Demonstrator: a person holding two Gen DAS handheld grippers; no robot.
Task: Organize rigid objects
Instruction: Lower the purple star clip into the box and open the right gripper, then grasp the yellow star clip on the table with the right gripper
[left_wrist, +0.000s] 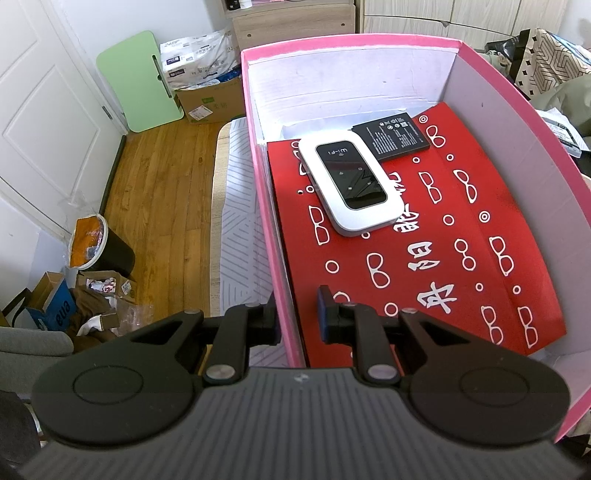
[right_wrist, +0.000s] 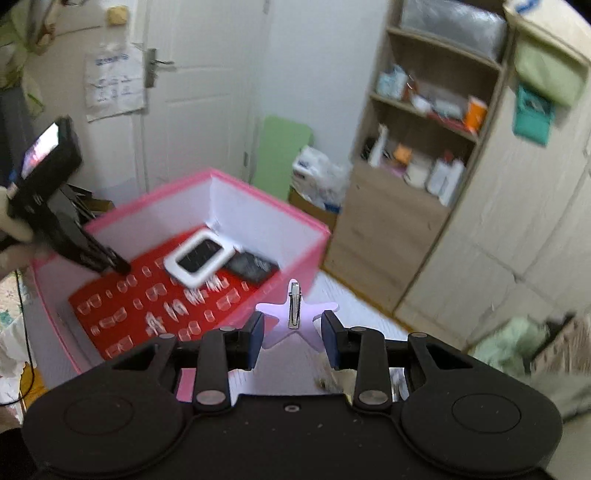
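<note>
A pink box (left_wrist: 517, 122) with white inner walls holds a red sheet (left_wrist: 424, 258) printed with white glasses. On that sheet lie a white Wi-Fi device (left_wrist: 351, 184) and a black battery (left_wrist: 391, 134). My left gripper (left_wrist: 300, 317) straddles the box's left wall and is shut on it. In the right wrist view the box (right_wrist: 258, 199) sits ahead to the left, with the left gripper (right_wrist: 110, 262) on its wall. My right gripper (right_wrist: 293, 336) is shut on a pale purple star hair clip (right_wrist: 277, 314) with a metal clasp, held in the air just outside the box's near right wall.
The box stands on a white patterned cover (left_wrist: 236, 221). Left of it are wooden floor, a green board (left_wrist: 140, 81), cardboard boxes and a bin (left_wrist: 96, 243). A filled shelf unit (right_wrist: 417, 147) and a wardrobe (right_wrist: 517, 221) stand to the right.
</note>
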